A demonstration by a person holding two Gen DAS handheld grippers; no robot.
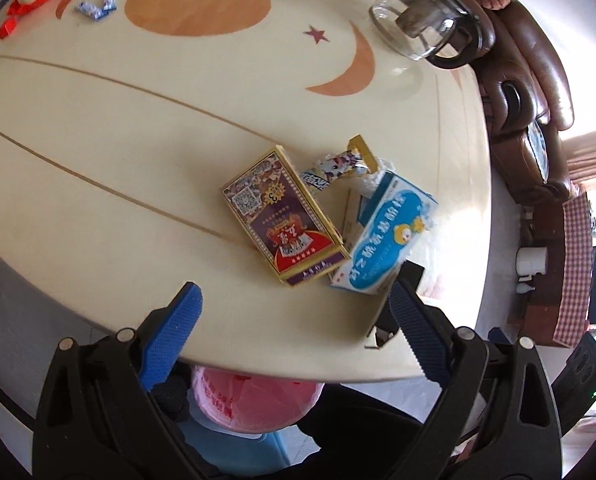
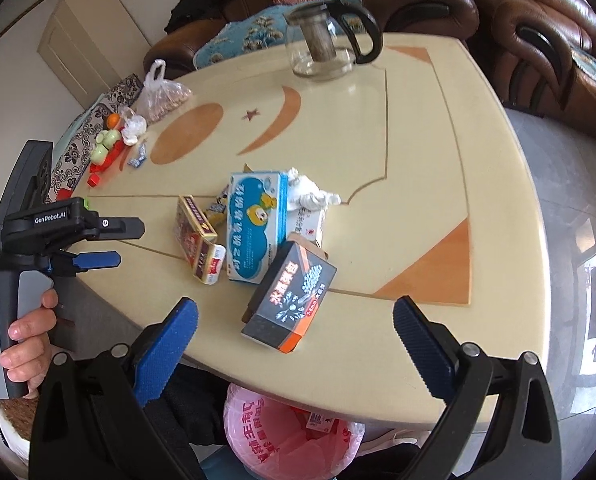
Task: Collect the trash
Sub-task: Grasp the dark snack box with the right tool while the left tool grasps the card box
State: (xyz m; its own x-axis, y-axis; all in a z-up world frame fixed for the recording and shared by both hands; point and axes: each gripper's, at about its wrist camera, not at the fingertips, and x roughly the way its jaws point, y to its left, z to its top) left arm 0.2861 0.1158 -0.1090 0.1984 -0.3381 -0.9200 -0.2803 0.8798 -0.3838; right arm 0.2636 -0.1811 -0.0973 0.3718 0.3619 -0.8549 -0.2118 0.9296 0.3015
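A pile of trash lies on the cream table (image 2: 437, 184): a purple and gold card box (image 1: 284, 212) (image 2: 196, 236), a blue and white box (image 1: 381, 240) (image 2: 254, 224), a dark box with an orange end (image 2: 290, 300), a crumpled tissue (image 2: 309, 196) and a printed wrapper (image 1: 333, 168). My left gripper (image 1: 294, 328) is open just short of the two boxes, near the table's front edge, and shows at the left in the right wrist view (image 2: 110, 246). My right gripper (image 2: 294, 344) is open around the near end of the dark box. A bin lined with a pink bag (image 2: 290, 436) (image 1: 254, 400) sits below the table edge.
A glass teapot (image 2: 325, 48) (image 1: 421, 24) stands at the far side. Candy wrappers (image 1: 98, 6) (image 2: 138, 156), red and green items (image 2: 106, 152) and a plastic bag of nuts (image 2: 160, 96) lie at the far left. Brown sofas (image 2: 537, 32) surround the table.
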